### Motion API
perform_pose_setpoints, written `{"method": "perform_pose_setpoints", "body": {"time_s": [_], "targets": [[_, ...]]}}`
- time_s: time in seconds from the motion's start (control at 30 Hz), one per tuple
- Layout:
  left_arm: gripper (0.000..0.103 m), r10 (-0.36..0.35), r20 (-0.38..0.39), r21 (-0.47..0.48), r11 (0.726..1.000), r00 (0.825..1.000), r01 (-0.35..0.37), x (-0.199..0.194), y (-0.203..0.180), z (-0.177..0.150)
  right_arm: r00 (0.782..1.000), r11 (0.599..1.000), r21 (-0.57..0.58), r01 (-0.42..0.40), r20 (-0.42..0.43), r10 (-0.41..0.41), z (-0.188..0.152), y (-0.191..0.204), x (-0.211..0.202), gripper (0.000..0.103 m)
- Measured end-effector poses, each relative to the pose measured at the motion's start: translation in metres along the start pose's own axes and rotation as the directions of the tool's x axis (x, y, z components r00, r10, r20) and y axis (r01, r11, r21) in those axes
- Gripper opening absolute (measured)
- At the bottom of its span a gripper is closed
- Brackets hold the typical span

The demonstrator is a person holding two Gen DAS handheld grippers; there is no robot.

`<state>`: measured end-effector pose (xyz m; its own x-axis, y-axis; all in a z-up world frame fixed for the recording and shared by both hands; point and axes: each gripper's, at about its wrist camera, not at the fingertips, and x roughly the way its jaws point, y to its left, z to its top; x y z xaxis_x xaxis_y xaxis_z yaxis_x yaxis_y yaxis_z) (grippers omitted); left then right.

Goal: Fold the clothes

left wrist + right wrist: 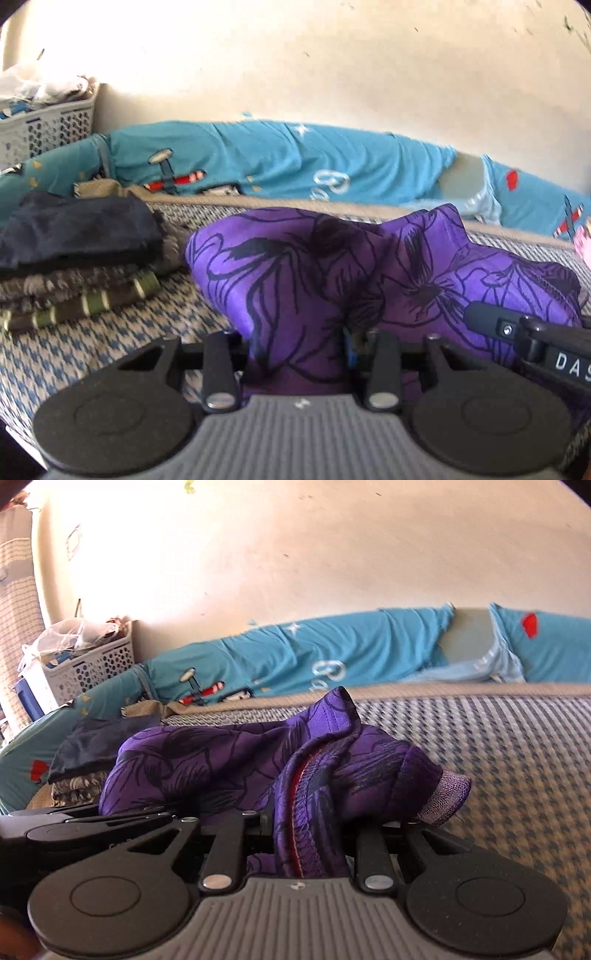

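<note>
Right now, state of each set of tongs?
Left tongs: closed on the purple floral garment.
Right tongs: closed on the same garment, at a stitched hem.

So counting it up: one purple flowered garment (332,266), one stack of folded clothes (74,266) about four pieces high, one white laundry basket (48,125), two tongs (299,354) (299,834), all on one bed (498,746).
</note>
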<state>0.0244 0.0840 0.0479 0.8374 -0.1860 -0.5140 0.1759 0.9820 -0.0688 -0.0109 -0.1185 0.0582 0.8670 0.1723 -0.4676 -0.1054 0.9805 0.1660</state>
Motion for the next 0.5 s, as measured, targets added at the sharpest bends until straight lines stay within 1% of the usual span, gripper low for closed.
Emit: {"method": "perform_pose_setpoints", "body": {"time_s": [0.17,0.33,0.5], "targets": [[0.036,0.030,0.030,-0.046,0.999,0.999,-0.029,0.003,0.027,0.017,0.999,0.999,-0.046,-0.026,0.028,0.027,0.022,0.023,0.014,0.021],[0.036,0.088,0.058,-0.073,0.994,0.994,-0.084,0.003,0.054,0.028,0.997,0.995,-0.082,-0.059,0.035,0.062,0.037,0.048,0.029,0.021],[0.036,0.142,0.064,-0.108,0.985,0.988,-0.135,0.005,0.087,0.041,0.994,0.988,-0.117,-0.103,0.030,0.108,0.048,0.078,0.048,0.021]]}}
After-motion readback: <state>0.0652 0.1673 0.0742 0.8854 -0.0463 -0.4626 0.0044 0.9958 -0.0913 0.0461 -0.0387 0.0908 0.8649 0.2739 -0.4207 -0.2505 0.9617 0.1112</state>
